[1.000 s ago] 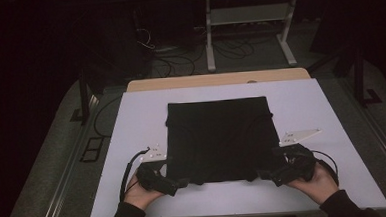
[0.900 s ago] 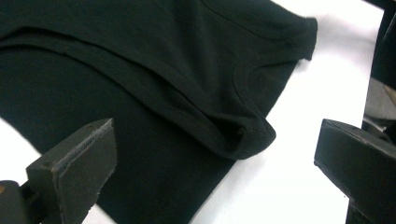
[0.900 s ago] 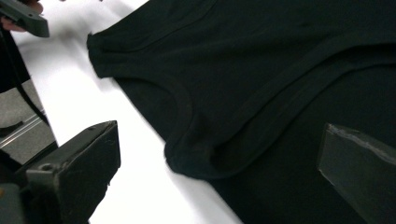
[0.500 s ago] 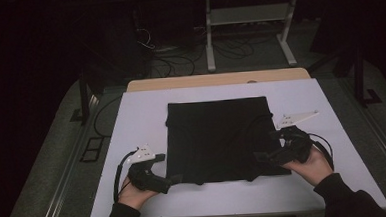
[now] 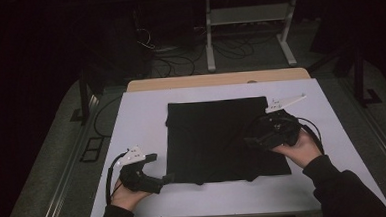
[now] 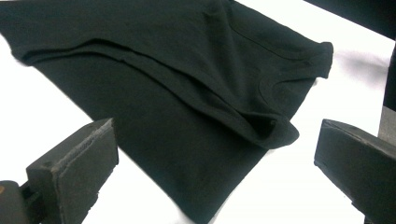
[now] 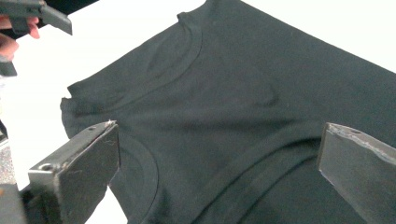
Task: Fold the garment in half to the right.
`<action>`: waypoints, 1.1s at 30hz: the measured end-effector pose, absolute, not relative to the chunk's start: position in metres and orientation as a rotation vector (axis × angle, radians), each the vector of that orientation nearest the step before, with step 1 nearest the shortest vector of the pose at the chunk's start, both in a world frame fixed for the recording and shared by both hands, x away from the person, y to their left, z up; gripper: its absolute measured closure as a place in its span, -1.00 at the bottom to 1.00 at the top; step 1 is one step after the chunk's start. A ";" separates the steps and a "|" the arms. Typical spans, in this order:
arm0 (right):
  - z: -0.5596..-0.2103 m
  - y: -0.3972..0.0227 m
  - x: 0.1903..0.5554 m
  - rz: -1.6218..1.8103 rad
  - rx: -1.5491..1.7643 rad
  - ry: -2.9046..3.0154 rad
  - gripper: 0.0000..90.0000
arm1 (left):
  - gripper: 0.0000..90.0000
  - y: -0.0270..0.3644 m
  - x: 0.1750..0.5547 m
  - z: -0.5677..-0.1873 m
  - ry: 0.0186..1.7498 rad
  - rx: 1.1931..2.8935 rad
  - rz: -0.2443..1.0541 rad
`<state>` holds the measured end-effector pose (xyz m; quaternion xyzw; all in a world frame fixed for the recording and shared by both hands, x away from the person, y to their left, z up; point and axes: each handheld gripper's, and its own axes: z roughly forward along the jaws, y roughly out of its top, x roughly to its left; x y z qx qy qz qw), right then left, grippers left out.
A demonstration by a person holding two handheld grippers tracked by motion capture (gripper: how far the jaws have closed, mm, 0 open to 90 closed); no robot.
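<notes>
A black T-shirt (image 5: pixel 217 137) lies folded into a rough square on the white table (image 5: pixel 136 116). My left gripper (image 5: pixel 161 167) is open, low over the table just off the shirt's near left corner. In the left gripper view that gripper (image 6: pixel 215 140) has its jaws wide apart, and the shirt (image 6: pixel 187 93) lies ahead with its collar and a folded edge. My right gripper (image 5: pixel 250 135) hovers over the shirt's right half. In the right gripper view this gripper (image 7: pixel 219 135) is open above the shirt (image 7: pixel 243 93), holding nothing, near the neckline.
A wooden table edge (image 5: pixel 219 79) runs behind the white table. Beyond it on the dark floor stand a white metal stand (image 5: pixel 247 30) and loose cables (image 5: pixel 152 45). Bare table lies left, right and in front of the shirt.
My right gripper has moved from the shirt's near right corner forward and inward, over the cloth. The left gripper has drawn slightly left, off the near left corner.
</notes>
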<state>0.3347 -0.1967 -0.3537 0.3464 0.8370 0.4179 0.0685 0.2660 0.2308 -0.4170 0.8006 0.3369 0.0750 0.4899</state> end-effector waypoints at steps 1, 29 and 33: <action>-0.352 -0.196 0.337 1.261 1.040 2.517 -1.00 | -1.00 0.232 0.266 -0.417 0.817 1.947 0.185; -0.334 -0.158 0.406 1.276 0.987 2.515 -1.00 | -1.00 0.243 0.265 -0.428 0.829 2.007 0.198; -0.334 -0.151 0.417 1.273 0.974 2.526 -1.00 | -1.00 0.241 0.265 -0.430 0.818 2.027 0.196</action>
